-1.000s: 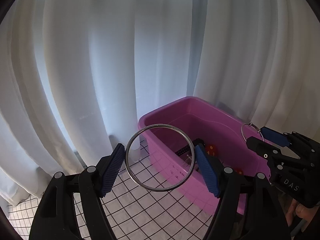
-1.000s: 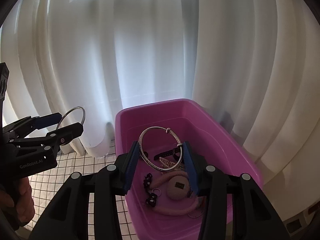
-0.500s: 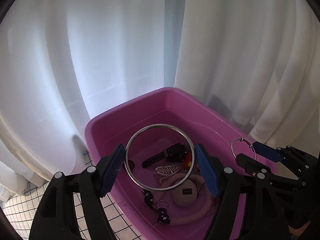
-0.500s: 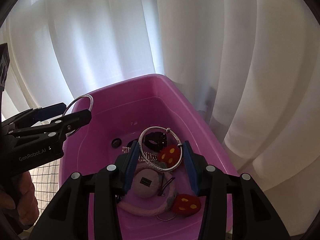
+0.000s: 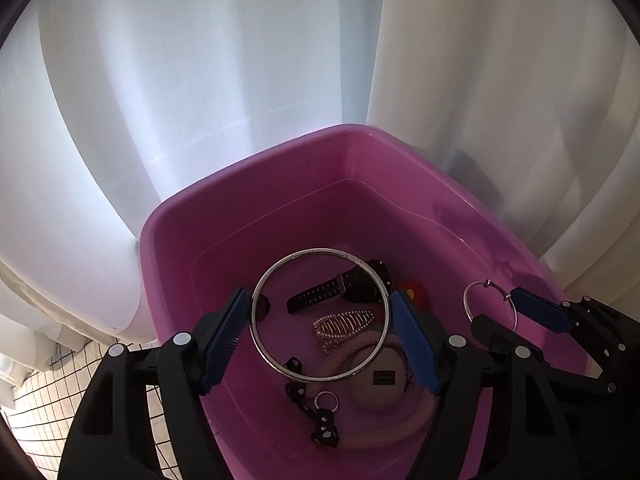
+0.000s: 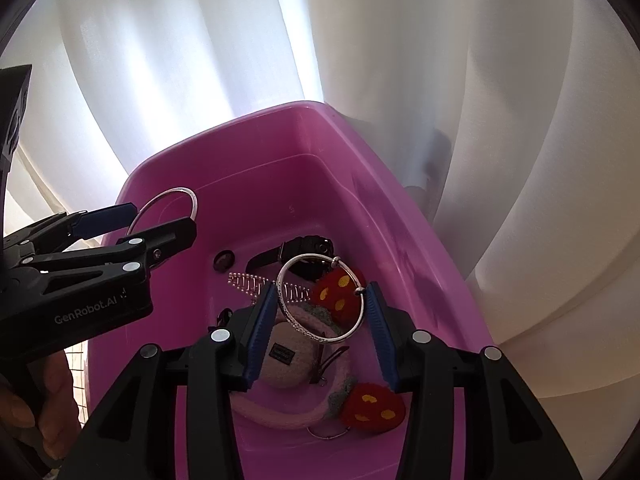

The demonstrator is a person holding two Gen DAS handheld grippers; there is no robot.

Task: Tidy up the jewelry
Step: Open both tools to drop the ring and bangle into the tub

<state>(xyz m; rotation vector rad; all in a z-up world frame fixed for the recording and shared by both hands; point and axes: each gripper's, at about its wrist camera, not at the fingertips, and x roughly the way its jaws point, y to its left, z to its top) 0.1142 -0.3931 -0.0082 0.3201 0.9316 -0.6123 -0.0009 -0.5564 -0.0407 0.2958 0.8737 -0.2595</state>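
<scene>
Left wrist view: two grippers, each clamping one bangle (image 5: 320, 316) over one pink tub (image 5: 248, 208).

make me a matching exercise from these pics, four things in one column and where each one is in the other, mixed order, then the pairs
Things
1. plain bangle
2. patterned bangle
3. black watch
4. pink bin

Places
A. lying on the bin's floor
B. in front of the white curtain
C. between the right gripper's pads
D. between the left gripper's pads

Pairs: 1-D, 2-C, 3-A, 4-B
</scene>
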